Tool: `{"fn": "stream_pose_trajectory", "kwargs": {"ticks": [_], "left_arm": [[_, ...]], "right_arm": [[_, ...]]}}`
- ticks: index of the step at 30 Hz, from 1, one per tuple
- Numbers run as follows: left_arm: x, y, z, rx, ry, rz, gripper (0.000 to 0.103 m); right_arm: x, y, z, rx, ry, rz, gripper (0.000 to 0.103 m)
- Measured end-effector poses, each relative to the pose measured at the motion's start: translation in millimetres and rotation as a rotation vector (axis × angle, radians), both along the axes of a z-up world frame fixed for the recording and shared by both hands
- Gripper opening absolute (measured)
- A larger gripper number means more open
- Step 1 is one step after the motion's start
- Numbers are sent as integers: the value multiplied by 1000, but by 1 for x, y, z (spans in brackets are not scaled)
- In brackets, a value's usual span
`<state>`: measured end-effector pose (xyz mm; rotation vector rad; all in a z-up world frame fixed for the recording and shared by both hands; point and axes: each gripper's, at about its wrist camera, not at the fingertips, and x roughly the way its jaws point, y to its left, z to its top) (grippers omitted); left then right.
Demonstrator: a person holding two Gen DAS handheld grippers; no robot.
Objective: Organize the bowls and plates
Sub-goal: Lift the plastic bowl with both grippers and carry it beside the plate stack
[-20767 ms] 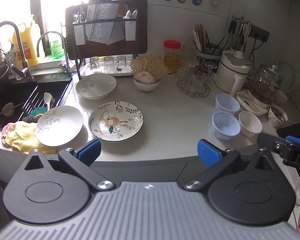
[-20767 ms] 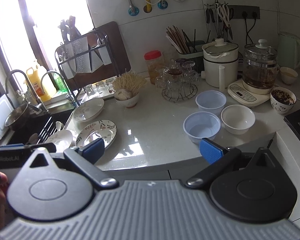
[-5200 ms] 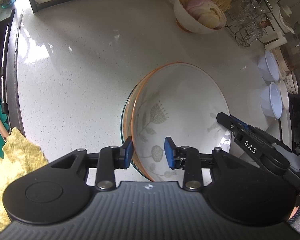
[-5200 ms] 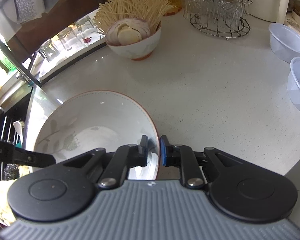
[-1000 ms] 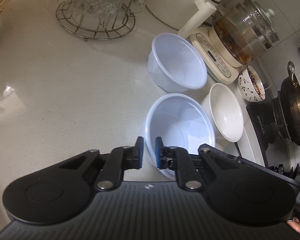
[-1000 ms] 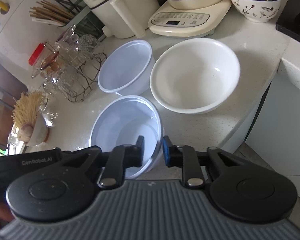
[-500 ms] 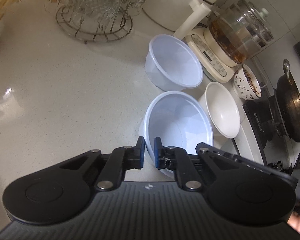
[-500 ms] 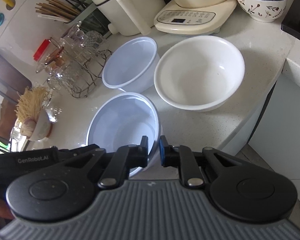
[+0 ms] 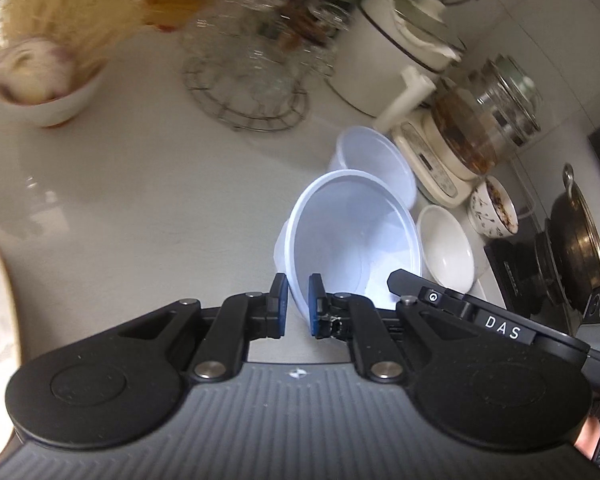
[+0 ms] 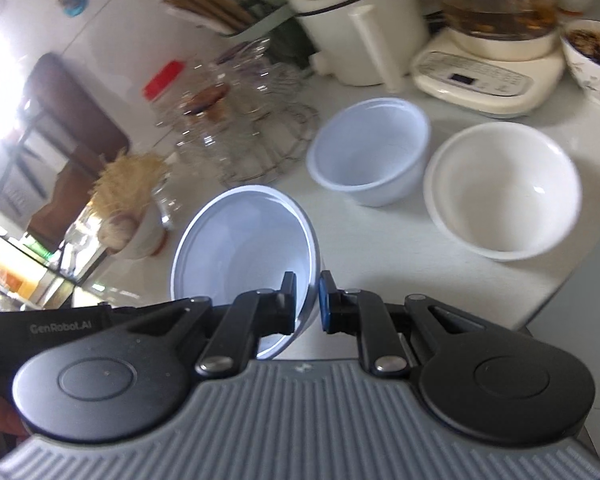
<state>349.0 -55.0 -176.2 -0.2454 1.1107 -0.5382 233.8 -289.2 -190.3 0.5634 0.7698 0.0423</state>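
Observation:
A translucent white plastic bowl [image 9: 352,236] [image 10: 244,248] hangs tilted above the counter, held at two sides. My left gripper [image 9: 298,306] is shut on its near-left rim; my right gripper [image 10: 307,304] is shut on the opposite rim. The right gripper's black body [image 9: 488,324] shows at the bowl's right edge in the left wrist view. A second plastic bowl [image 9: 374,160] [image 10: 370,150] sits on the counter behind it. A white ceramic bowl [image 9: 446,254] [image 10: 504,190] stands beside that one, near the counter edge.
A wire rack of glasses [image 9: 252,68] [image 10: 244,120], a bowl with noodles and garlic [image 9: 46,76], a white cooker [image 10: 356,20], a glass kettle on its base [image 10: 488,60], a patterned bowl [image 9: 494,208] and a wok [image 9: 572,248] crowd the back and right.
Both grippers have lifted the plastic bowl off the counter and tipped it; it now hangs clear of the other two bowls. The views swung left and blurred.

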Motion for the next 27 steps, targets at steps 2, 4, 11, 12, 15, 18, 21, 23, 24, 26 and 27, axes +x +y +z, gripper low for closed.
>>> {"fn": "stream_pose_trajectory", "kwargs": {"ticks": [2,4,11,12,15,18,21,23,24,26,27], "left_arm": [[-3,10,2,6,-2,24,12],[-5,20,3,12,0,50,12],[-9,54,-4,34,32,138,12],[-9,57,-6,37,38,148,12],[-10,65,-11,53,48,170,12],[-10,70,-18,71,55,189,12],[-8,72,-23,77,67,205,13],[-7,71,-26,98,68,204,13],[-6,71,-27,104,69,205,13],[-5,71,-29,103,73,205,13],[-5,71,-29,104,72,204,13]], "right_arm": [[4,7,0,0,1,33,14],[8,16,1,-3,2,66,14],[20,46,-3,-17,25,170,14],[22,50,-5,-20,30,181,14],[27,60,-9,-31,48,209,14],[31,67,-13,-42,60,226,15],[33,70,-19,-43,81,228,15],[34,73,-21,-43,85,233,15],[34,73,-22,-44,87,237,15],[36,75,-25,-48,99,240,15],[37,75,-27,-45,104,242,15]]}}
